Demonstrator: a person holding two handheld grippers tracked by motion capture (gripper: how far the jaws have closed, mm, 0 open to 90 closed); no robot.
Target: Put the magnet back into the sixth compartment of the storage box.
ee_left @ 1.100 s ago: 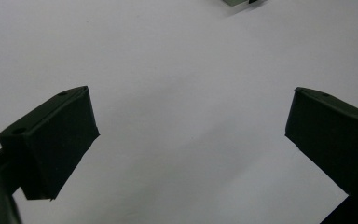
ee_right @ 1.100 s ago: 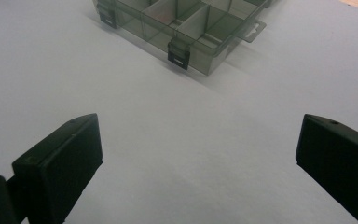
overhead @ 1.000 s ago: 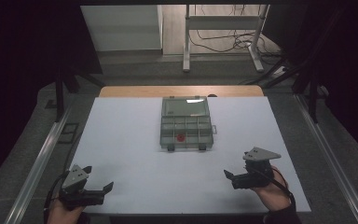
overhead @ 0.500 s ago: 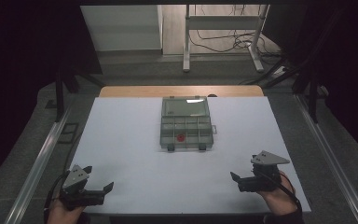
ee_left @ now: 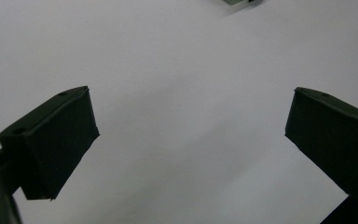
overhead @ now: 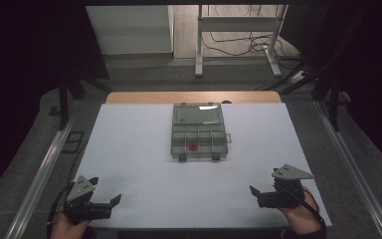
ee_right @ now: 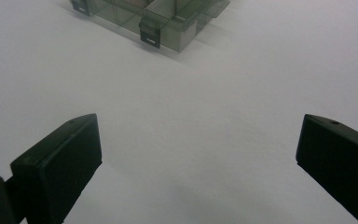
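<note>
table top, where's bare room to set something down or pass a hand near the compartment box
The white table lies bare left and right of the compartment box, and across the wide strip between the box and the left gripper and right gripper. Only the middle is taken, where the box and its opened lid sit.
</note>
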